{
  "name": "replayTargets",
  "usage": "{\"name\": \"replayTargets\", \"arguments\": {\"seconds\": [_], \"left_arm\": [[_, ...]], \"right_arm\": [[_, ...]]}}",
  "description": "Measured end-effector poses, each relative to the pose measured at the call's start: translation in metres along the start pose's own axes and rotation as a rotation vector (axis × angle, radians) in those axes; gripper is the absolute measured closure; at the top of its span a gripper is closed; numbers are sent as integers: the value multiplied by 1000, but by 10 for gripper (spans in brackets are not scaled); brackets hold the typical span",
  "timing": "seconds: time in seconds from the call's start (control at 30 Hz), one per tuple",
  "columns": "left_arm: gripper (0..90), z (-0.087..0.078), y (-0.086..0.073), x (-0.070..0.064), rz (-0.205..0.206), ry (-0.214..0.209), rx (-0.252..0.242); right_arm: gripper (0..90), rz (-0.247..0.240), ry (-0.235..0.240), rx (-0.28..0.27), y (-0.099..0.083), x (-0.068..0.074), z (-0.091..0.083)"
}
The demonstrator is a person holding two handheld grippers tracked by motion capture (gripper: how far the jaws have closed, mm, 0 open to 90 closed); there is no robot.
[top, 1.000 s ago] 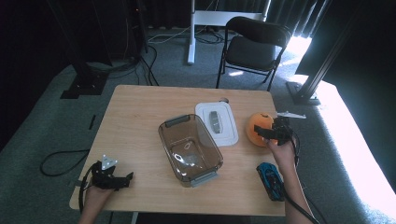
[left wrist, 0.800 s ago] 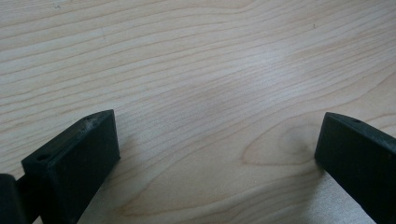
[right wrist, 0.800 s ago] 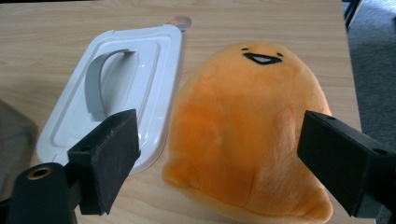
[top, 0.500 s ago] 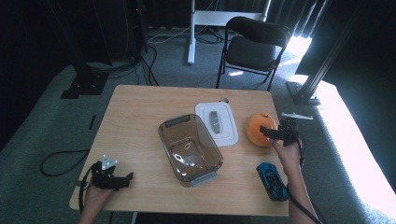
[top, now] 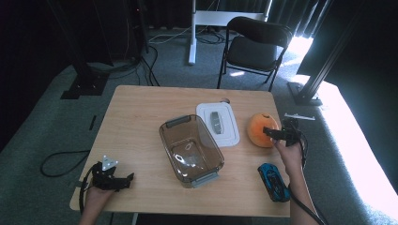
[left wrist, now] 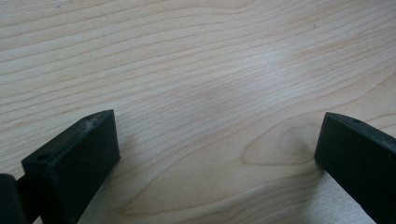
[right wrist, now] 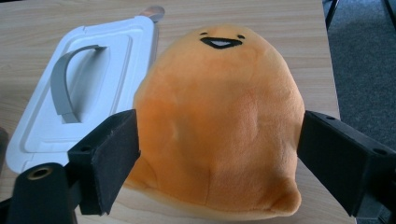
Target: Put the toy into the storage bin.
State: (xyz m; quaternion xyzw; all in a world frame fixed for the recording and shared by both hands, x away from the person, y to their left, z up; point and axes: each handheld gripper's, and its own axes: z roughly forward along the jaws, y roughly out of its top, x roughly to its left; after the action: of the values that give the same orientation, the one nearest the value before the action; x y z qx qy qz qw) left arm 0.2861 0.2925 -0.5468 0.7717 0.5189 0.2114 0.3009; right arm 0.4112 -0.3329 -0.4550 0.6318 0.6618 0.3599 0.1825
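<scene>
Since a second ago: right hand-held gripper (right wrist: 217,163) advanced from over the orange plush toy (right wrist: 219,121) to straddling it near the right edge of the worktop (top: 141,117), jaws apart on either flank, not yet clamped; grasp judged imminent. Toy: rounded, soft, small black face, upright just beside the white lid (right wrist: 88,93). Left hand-held gripper (left wrist: 217,163) unmoved at front left corner, jaws apart, nothing between.

Clear brown container (top: 191,150) at table (top: 141,117) centre, white lid (top: 217,123) just beside it; blue toy car (top: 273,182) near front edge; black chair (top: 256,47) beyond
</scene>
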Motion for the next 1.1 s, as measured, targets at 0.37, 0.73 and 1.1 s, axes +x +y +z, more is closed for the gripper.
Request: {"name": "replayTargets", "arguments": {"seconds": [0.37, 0.73, 1.1], "left_arm": [[2, 0, 0, 0, 0, 0, 0], [2, 0, 0, 0, 1, -1, 0], [2, 0, 0, 0, 1, -1, 0]], "right_arm": [[124, 2, -20, 46, 1, 2, 21], [125, -2, -28, 70, -9, 4, 37], [174, -59, -21, 84, -15, 5, 42]]}}
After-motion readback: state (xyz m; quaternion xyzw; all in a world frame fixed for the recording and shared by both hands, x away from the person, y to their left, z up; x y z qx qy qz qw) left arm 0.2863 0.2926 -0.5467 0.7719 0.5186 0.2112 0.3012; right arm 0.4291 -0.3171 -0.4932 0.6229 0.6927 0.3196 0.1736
